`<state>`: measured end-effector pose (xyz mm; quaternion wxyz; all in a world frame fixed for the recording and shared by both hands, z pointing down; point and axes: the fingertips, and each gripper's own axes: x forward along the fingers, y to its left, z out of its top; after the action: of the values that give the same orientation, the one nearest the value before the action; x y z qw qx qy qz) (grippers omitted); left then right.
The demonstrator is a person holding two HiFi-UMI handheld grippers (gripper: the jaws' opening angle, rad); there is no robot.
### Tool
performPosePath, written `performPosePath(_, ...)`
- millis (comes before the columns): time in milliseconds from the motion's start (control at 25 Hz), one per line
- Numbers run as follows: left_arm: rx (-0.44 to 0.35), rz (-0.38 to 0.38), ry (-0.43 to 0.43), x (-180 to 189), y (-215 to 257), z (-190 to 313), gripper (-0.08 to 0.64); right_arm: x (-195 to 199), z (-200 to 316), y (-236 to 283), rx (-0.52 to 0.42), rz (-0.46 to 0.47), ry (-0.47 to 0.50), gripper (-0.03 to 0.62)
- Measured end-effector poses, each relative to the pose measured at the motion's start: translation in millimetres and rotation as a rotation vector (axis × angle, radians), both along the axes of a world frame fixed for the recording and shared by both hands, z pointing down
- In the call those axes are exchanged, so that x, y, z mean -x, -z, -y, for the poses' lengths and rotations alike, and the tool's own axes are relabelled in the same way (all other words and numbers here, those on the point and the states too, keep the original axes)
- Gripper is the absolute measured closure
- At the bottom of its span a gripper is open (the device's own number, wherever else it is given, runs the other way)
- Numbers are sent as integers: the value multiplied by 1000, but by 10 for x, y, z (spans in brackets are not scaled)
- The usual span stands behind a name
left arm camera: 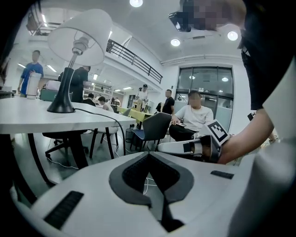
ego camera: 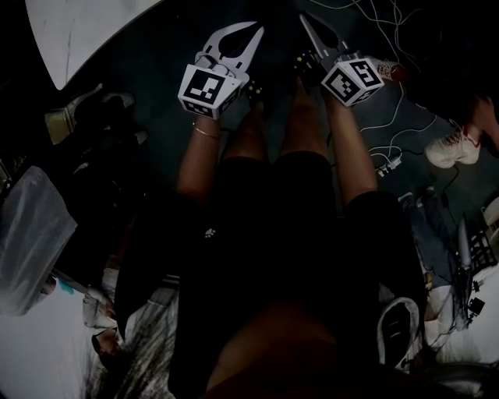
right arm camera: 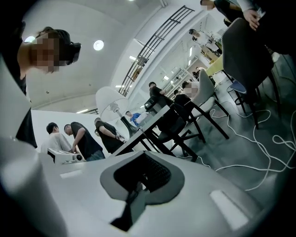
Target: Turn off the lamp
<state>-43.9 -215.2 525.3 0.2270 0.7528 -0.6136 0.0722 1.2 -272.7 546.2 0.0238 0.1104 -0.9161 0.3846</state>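
The left gripper (ego camera: 256,31) and right gripper (ego camera: 306,22) hang empty, jaws pressed together, while the upright lamp (left arm camera: 74,58) stands on the table (left arm camera: 27,121) well off to the far left, probably nearer the left gripper.

The head view looks steeply down from above the person's dark-clothed lap onto the dark grey floor (ego camera: 156,70). The left hand-held gripper (ego camera: 251,35) and the right hand-held gripper (ego camera: 308,23) sit near its top edge, and the round white counter (ego camera: 86,31) shows at its top left.

The left gripper view rides low on the left hand-held gripper (left arm camera: 149,155) and faces level across the room. It is near the counter (left arm camera: 27,115) and the white-shaded lamp on a black flared base (left arm camera: 74,51), and it catches the right hand-held gripper (left arm camera: 161,147) just beside it.

The right gripper view, from the right hand-held gripper (right arm camera: 143,155), is rolled sideways and sees the same lamp (right arm camera: 111,104) farther off.
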Motion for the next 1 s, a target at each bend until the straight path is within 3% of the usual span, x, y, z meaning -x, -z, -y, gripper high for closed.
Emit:
performPosePath(320, 3, 13, -14, -82, 366, -43, 554, -28, -178, 469, -15, 30, 14, 592)
performPosePath(1000, -93, 35, -105, -128, 1170, -364, 554, -140, -537, 1431, -103, 67, -56, 592)
